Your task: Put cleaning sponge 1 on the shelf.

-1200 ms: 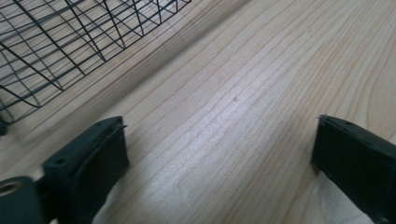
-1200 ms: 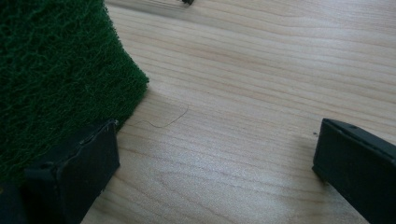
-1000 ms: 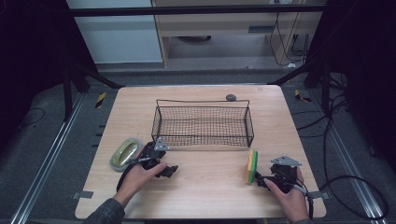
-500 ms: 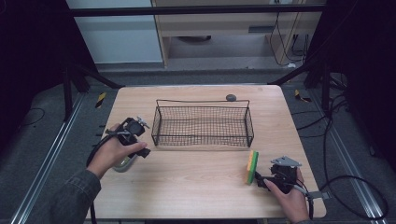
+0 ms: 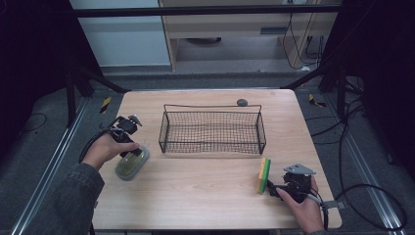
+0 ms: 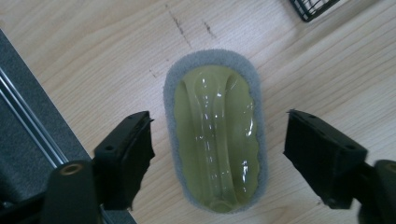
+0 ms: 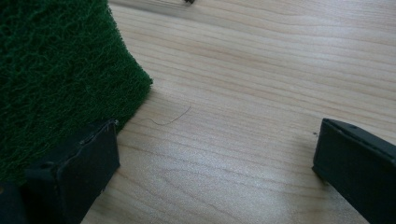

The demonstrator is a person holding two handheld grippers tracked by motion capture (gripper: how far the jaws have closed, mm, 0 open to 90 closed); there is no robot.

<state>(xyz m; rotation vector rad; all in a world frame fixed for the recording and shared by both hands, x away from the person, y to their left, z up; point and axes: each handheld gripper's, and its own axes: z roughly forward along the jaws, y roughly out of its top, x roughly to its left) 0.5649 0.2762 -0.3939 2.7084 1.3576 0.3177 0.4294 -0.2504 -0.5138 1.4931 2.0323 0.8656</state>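
My right hand-held gripper (image 5: 274,188) rests wide open and empty on the bench (image 5: 205,196), just beside the upright sponge (image 5: 265,175). Farther left, my left hand-held gripper (image 6: 219,154) hangs open astride the grey-rimmed scrubber (image 6: 215,135). Closing off-centre could squirt its slick handle sideways, short of the wire basket (image 5: 213,131).

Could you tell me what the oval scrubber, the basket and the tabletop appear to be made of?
Scrubber: glossy translucent yellow-green top, likely plastic or silicone, given its highlights, edged in matte grey foam or felt.
Basket: thin dark wire mesh, probably coated metal.
Tabletop: pale wood grain, possibly laminate.
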